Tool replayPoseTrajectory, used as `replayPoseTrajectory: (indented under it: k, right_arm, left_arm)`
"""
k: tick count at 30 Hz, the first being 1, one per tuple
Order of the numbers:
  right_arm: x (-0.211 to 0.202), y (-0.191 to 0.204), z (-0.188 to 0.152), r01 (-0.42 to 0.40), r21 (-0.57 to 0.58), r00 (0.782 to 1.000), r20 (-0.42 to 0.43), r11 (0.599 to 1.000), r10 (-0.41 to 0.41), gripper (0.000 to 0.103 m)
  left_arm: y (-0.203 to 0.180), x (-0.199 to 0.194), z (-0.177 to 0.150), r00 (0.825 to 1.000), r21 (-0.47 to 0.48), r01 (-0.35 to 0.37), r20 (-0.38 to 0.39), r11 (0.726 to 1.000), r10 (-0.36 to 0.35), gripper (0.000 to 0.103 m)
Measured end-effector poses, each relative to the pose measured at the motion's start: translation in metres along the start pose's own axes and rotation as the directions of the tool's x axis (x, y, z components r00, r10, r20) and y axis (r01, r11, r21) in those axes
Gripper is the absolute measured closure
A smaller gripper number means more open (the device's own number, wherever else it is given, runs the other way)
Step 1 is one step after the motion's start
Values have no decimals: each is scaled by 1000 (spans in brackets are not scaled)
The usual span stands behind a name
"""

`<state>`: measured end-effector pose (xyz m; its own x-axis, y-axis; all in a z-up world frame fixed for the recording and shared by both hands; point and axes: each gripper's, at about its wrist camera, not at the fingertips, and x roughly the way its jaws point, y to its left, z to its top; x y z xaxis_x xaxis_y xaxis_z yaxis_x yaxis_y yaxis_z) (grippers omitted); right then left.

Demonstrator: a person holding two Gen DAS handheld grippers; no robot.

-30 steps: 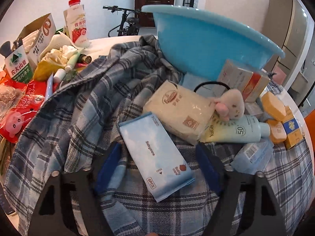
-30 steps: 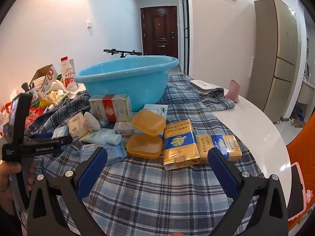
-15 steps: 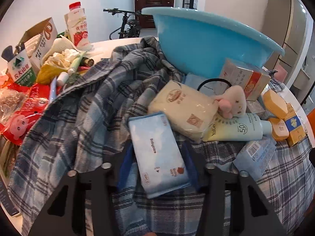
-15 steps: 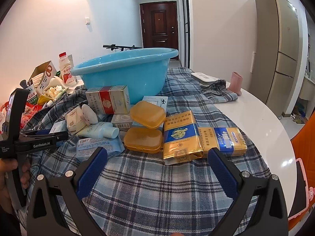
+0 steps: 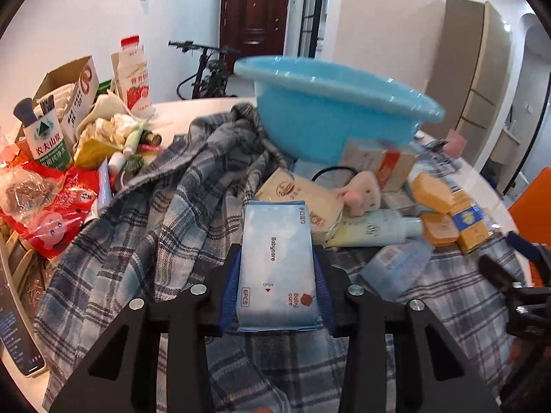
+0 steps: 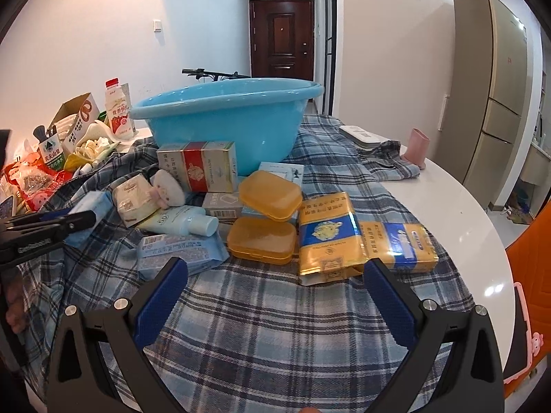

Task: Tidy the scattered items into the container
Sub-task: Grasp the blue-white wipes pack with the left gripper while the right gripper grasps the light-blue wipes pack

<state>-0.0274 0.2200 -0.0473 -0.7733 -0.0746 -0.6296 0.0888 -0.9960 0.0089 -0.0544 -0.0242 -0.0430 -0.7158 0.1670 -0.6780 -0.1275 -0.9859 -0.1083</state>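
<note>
My left gripper [image 5: 277,275] is shut on a light blue Babycare wipes pack [image 5: 275,261] and holds it above the plaid cloth, short of the blue basin [image 5: 330,117]. The basin [image 6: 227,120] stands behind the scattered items. My right gripper [image 6: 275,296] is open and empty, low over the cloth in front of two orange cases [image 6: 265,213] and a gold pack [image 6: 327,234]. A red and white box [image 6: 198,167], a sunscreen tube [image 6: 179,222], a beige pack [image 6: 136,199] and another wipes pack [image 6: 180,251] lie near the basin.
A plaid cloth [image 6: 275,327] covers the round white table [image 6: 475,213]. Clutter with a milk bottle [image 5: 134,75], a carton and red bags [image 5: 51,206] fills the left. A pink cup [image 6: 416,148] stands at the right. A phone [image 5: 17,340] lies at the left edge.
My left gripper closed on the Babycare wipes pack and lifted it off the cloth, turning it straight. My right gripper moved a little forward and stayed open.
</note>
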Motion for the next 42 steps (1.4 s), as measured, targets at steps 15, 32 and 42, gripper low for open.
replayPoseTrajectory:
  k: [15,32,42]
  right_arm:
    - [73,51,15,-202,-46,958,-219,978,187,0]
    - [92,81,16,-162,-176,959,-259,971,113,6]
    - [76,84,16,-190,-202,963,-227,961,143,26]
  left_arm:
    - [35,-37,-7,991,-82,118,70,990,-112,65]
    - [47,-31,-14,981,-105,186,68,977,-179,65]
    - [44,-32,-17,981,-106,188,61,976,-182,65]
